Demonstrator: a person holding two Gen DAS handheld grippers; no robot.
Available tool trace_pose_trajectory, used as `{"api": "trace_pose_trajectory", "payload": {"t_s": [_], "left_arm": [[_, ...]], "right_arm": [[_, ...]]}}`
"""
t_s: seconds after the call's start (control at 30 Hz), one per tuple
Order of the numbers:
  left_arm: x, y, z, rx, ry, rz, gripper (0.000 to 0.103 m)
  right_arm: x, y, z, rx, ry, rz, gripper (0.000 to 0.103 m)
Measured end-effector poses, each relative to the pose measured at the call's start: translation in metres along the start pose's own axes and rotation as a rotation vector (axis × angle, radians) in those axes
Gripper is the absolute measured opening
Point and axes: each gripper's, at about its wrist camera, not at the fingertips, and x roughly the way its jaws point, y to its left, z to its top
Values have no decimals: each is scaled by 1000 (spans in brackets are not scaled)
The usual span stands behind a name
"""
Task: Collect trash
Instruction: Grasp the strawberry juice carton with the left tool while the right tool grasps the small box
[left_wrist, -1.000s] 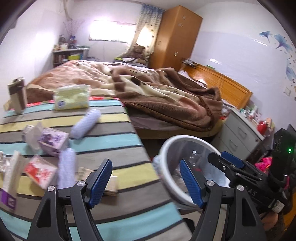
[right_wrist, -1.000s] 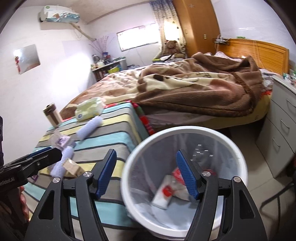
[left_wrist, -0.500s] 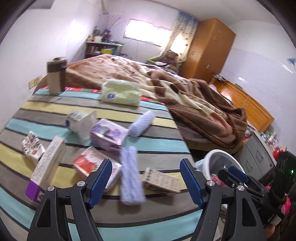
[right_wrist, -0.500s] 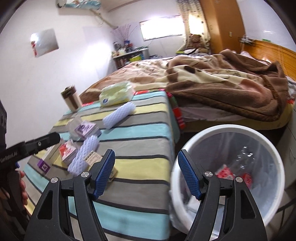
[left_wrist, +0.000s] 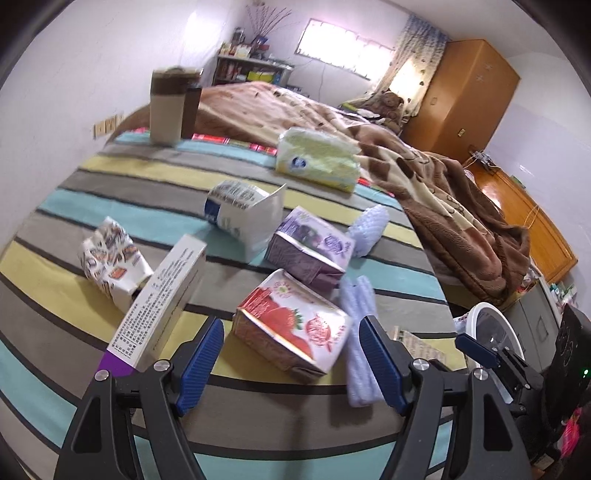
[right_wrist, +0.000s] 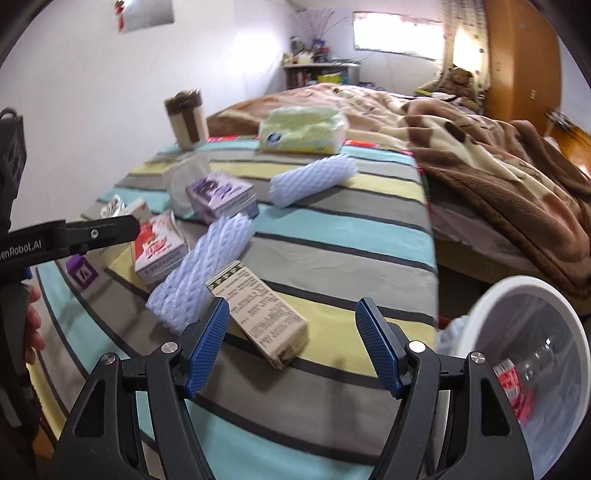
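Note:
Several pieces of trash lie on the striped cloth. My left gripper (left_wrist: 291, 360) is open and empty, just short of a red strawberry carton (left_wrist: 291, 328), with a purple carton (left_wrist: 310, 247) behind it and a white-and-purple box (left_wrist: 162, 302) to its left. My right gripper (right_wrist: 295, 343) is open and empty, over a tan printed box (right_wrist: 258, 314). A foam net sleeve (right_wrist: 203, 269) lies left of that box and a second sleeve (right_wrist: 310, 179) farther back. The white trash bin (right_wrist: 554, 302) stands at the right, with red wrappers inside.
A yellow tissue pack (left_wrist: 317, 158) and a brown-and-white cup (left_wrist: 168, 107) stand at the back of the striped table (right_wrist: 332, 258). A bed with a brown blanket (right_wrist: 498, 173) lies behind. A torn white carton (left_wrist: 243, 214) and a crumpled wrapper (left_wrist: 110, 258) lie at left.
Both grippers have swung left, away from the bin and towards the trash on the striped table. The left one now faces the strawberry carton, the right one the tan box.

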Motion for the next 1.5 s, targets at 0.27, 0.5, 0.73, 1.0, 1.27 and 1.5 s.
{"api": "trace_pose_trajectory", "payload": {"t_s": [0.27,0.5,0.73,1.0,1.27,1.5], "left_arm": [[25,7,4,-43,59,-20,76],[44,-8,14,-23,88,-16,77],[62,-26,19,29,117,26,77],[68,-37,9,116,155,58,77],[55,-26,4,144,134,136,77],[65,-27,2,151,136,157,77]], "right_arm": [[14,10,6,-58,48,8,72],[20,12,4,-58,82,21,50],[17,0,2,-6,74,24,40],[18,-5,1,16,71,7,38],[19,-8,1,28,69,-2,37],[24,-10,3,46,76,-7,37]]}}
